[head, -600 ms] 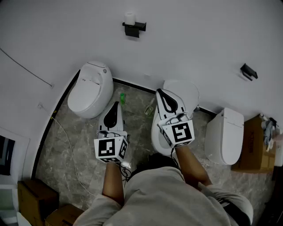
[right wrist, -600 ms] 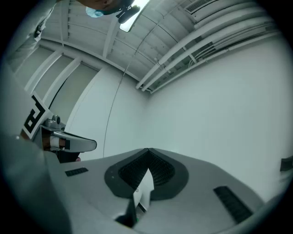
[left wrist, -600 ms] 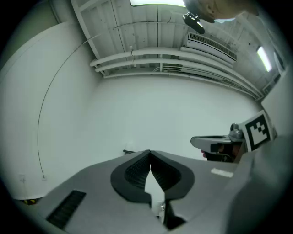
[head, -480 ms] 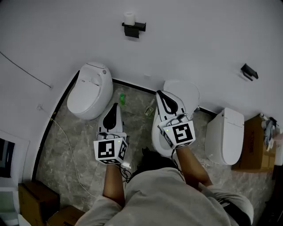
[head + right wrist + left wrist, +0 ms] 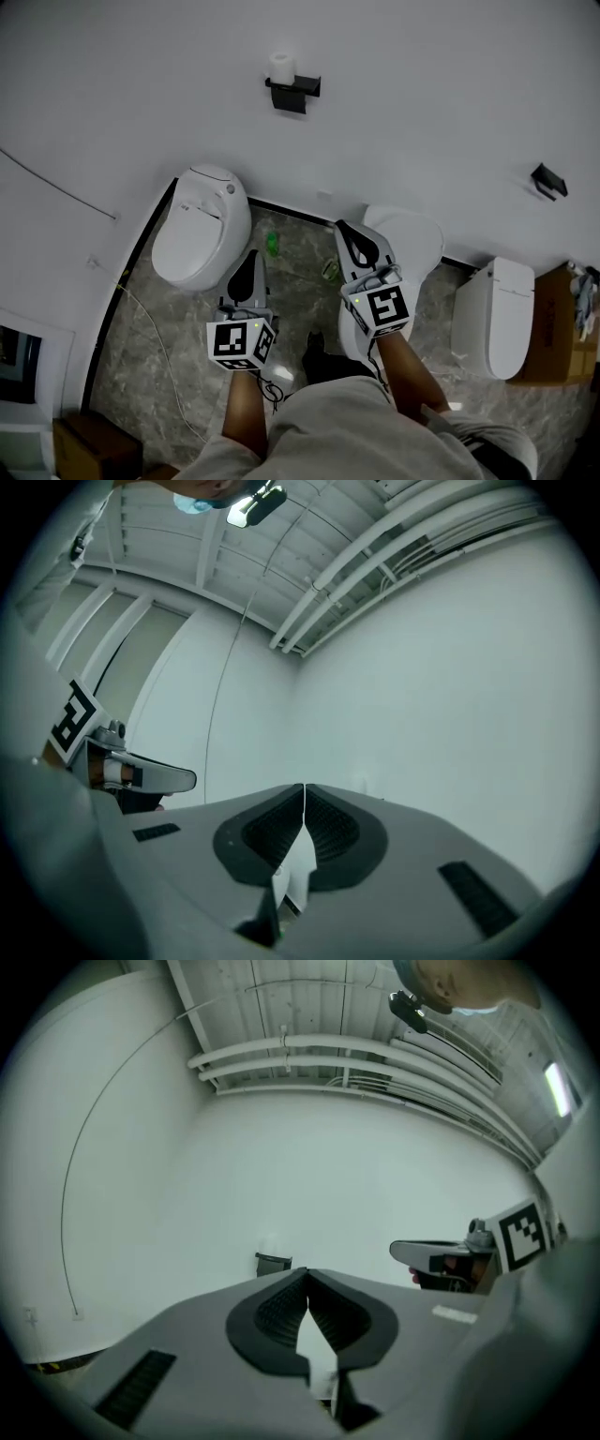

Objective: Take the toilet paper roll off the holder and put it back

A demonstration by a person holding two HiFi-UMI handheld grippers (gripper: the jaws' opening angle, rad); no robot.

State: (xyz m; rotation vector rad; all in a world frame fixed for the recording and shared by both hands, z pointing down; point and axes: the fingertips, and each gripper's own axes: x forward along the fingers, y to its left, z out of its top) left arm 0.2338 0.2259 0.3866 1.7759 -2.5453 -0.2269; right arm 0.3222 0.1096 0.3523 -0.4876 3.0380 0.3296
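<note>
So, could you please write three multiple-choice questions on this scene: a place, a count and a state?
1. Where is the toilet paper roll? A on the floor; B on the black wall holder; C in a sink.
2. How many white toilets show in the head view? A one; B two; C three.
3. How are the right tongs? A open; B shut, empty; C shut on the roll.
Answers: B, it sits atop the holder; C, three are in view; B, its pads meet on nothing.
</note>
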